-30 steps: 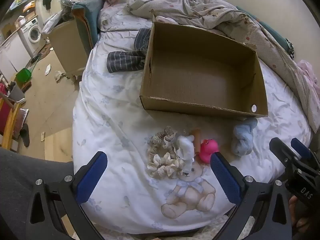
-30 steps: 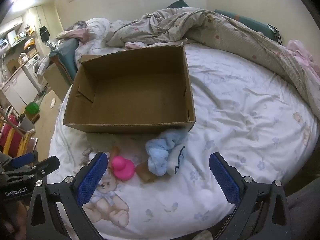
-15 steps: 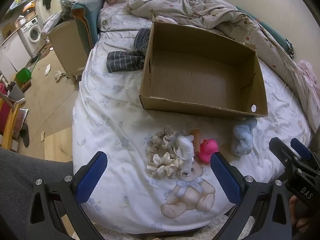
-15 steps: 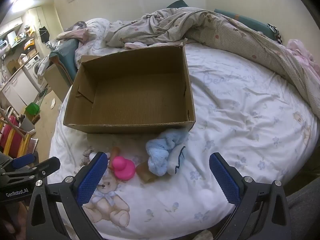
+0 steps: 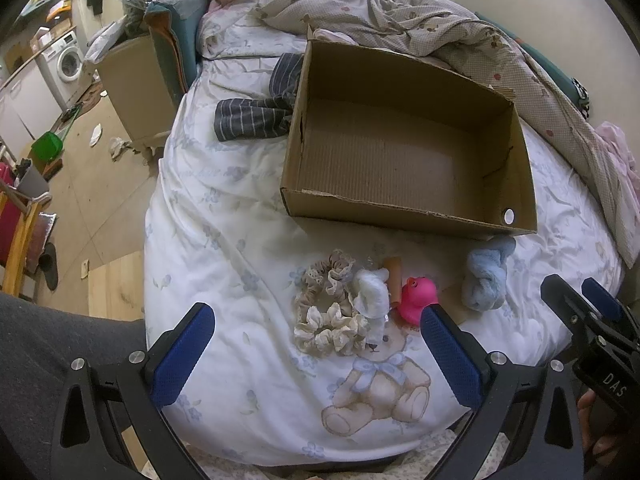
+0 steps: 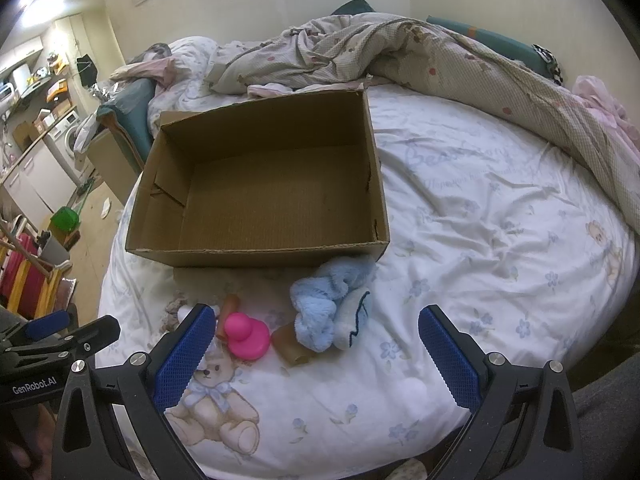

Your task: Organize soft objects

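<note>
Both my tools, left tool (image 5: 314,344) and right tool (image 6: 316,344), gape wide, holding nothing, above the bed (image 6: 500,240). Nearest: two scrunchies (image 5: 326,308), one white sock (image 5: 374,294), one pink duck (image 6: 245,335), one blue plush (image 6: 320,306). Beyond them, one cardboard box (image 6: 264,254). Rumpled blanket (image 6: 400,52) farthest.

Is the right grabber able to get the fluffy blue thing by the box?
Probably yes. The right grabber is open and holds nothing, and the fluffy blue thing lies on the bed just ahead, between its fingers. Nothing covers it; the pink duck sits to one side and the box behind.
</note>
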